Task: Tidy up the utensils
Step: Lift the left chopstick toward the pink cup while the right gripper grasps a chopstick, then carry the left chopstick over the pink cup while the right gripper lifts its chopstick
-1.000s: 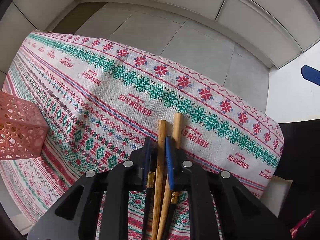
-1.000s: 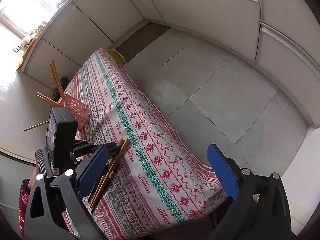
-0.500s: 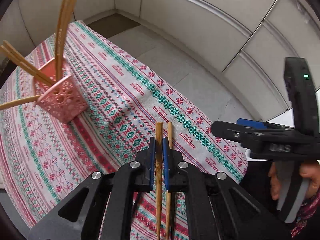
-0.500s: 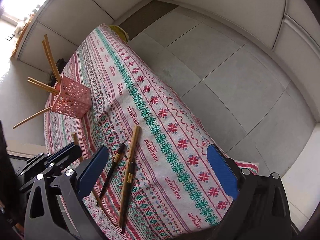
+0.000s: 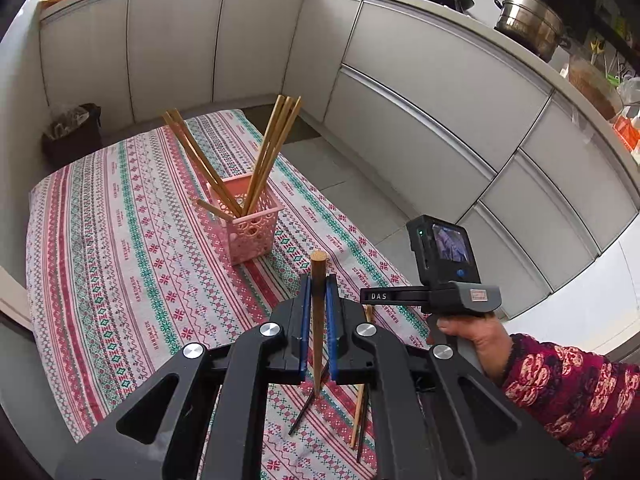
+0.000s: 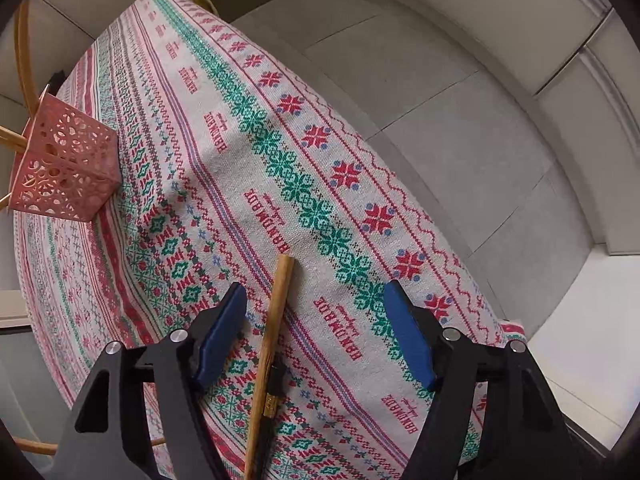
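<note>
While the cloth [image 5: 120, 248] fills most of both views, the step in hand looks like carrying one stick to the holder. In the left wrist view the basket [image 5: 251, 227] stands at centre frame, above the fingers, with several chopsticks [image 5: 272, 148] leaning out of its top. In the right wrist view the same basket [image 6: 64, 168] sits at the left edge, well apart from the jaws.

At the bottom of the left view the left gripper [image 5: 316, 300] is closed on one chopstick [image 5: 318, 280], its blue pads pressed against the shaft and the blunt end poking up past the fingertips towards the basket. Its thin end runs down between the arms; whether it touches the cloth I cannot tell. At lower centre more sticks [image 5: 360, 408] lie loose on the cloth, at least one pale and one dark.

Across the bottom of the right view the right gripper [image 6: 316, 328] is spread wide and holds nothing. A pale stick [image 6: 272, 328] lies on the cloth between its fingers, nearer the left pad, with a dark one [image 6: 274, 392] tucked beside its lower part.

Next, the left hand needs to rise over the basket rim, tip the stick thin end down and release. The right jaws would need to drop around the pale stick before closing.
</note>
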`<control>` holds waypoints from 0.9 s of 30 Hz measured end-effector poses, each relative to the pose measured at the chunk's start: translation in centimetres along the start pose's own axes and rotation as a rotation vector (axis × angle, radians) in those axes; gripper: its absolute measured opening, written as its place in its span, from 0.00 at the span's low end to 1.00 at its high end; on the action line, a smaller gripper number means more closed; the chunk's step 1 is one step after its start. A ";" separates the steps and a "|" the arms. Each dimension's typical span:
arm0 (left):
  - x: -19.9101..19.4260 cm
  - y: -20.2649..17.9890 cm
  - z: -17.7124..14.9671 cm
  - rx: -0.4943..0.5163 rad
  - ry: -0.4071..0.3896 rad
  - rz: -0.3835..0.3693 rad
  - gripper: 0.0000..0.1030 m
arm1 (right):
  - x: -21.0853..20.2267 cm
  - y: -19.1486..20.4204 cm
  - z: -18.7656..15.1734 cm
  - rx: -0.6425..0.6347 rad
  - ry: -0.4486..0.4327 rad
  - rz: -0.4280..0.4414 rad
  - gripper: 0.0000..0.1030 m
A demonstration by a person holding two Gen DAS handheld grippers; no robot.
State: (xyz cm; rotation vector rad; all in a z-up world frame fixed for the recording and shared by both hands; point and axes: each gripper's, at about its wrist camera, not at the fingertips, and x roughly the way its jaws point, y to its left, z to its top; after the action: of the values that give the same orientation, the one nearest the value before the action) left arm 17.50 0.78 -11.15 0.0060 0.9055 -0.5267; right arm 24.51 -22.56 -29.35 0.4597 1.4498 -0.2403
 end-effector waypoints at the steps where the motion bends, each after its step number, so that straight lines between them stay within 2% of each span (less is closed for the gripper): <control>1: -0.4 0.2 0.1 -0.003 -0.010 0.000 0.06 | 0.1 0.5 -0.1 -0.010 -0.005 -0.021 0.56; 2: -1.1 0.3 0.1 -0.005 -0.019 0.003 0.06 | 0.1 1.0 -0.2 -0.017 -0.014 -0.035 0.51; 3: -1.5 0.5 0.2 -0.009 -0.027 0.001 0.06 | 0.1 1.6 -0.2 -0.029 -0.024 -0.056 0.39; 4: -1.9 0.6 0.2 -0.012 -0.034 0.001 0.06 | 0.2 2.2 -0.3 -0.041 -0.035 -0.074 0.31; 6: -2.5 0.7 0.3 -0.019 -0.046 0.006 0.06 | 0.3 3.2 -0.5 -0.057 -0.055 -0.098 0.30; 8: -2.8 1.1 0.2 -0.024 -0.054 0.009 0.06 | 0.3 3.8 -1.0 -0.077 -0.079 -0.101 0.17; 9: -3.0 1.2 0.2 -0.027 -0.060 0.012 0.06 | 0.2 4.2 -1.3 -0.079 -0.084 -0.075 0.11; 12: -3.5 1.6 0.1 -0.034 -0.074 0.017 0.06 | -0.1 3.3 -1.9 -0.039 -0.105 0.050 0.09; 16: -3.7 1.7 -0.1 -0.040 -0.076 0.036 0.06 | -2.2 1.8 -3.1 -0.016 -0.188 0.174 0.09; 21: -4.1 1.5 -0.3 -0.034 -0.088 0.050 0.06 | -5.9 0.2 -3.3 0.003 -0.280 0.279 0.08; 27: -4.9 0.6 -0.1 -0.029 -0.119 0.047 0.06 | -11.7 -0.4 -5.6 -0.070 -0.453 0.363 0.08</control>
State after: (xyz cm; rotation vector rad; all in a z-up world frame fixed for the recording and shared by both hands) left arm 15.24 3.45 -7.70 -0.0305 0.7950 -0.4656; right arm 17.98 -21.80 -18.21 0.5604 0.9100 0.0016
